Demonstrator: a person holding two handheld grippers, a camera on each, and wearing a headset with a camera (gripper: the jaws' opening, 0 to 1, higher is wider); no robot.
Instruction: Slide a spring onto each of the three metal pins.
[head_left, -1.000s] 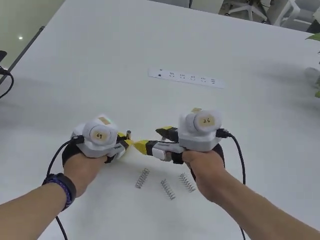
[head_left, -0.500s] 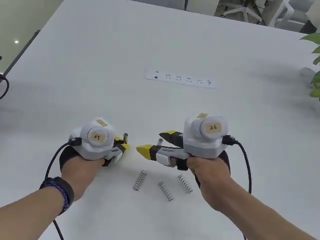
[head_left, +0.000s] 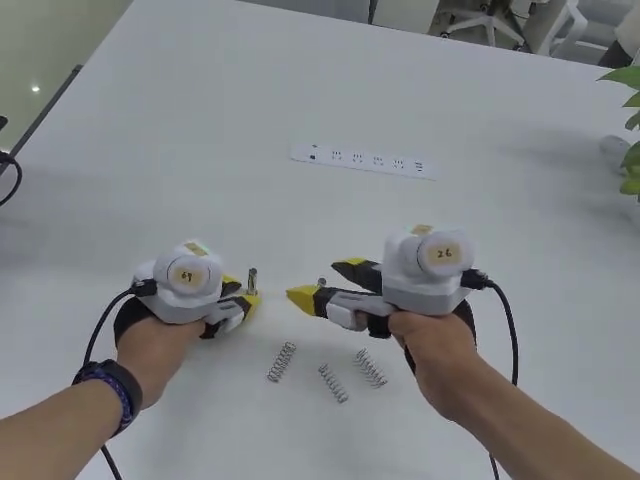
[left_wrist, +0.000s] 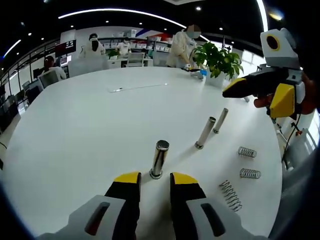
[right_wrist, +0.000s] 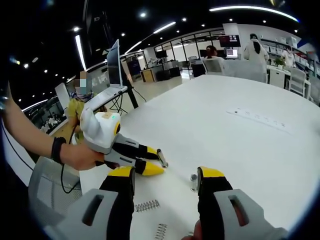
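**Grippers parted, no spring fitted**

We find the right gripper (head_left: 325, 282) drawn back from the left gripper (left_wrist: 156, 179), which it nearly touched a second ago. Both hold nothing, the left's jaws narrowly apart and the right's wide. One pin (left_wrist: 160, 159) stands just ahead of the left tips, and another pin (right_wrist: 193, 182) just inside the right's. The springs (head_left: 333, 382) lie loose on the tabletop near the right gripper. We judge threading not begun.

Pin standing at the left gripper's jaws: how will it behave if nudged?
Likely tips easily: the pin stands tall and thin on a small foot. Polished metal, so probably slippery in the left gripper. Toppled, it would probably roll.
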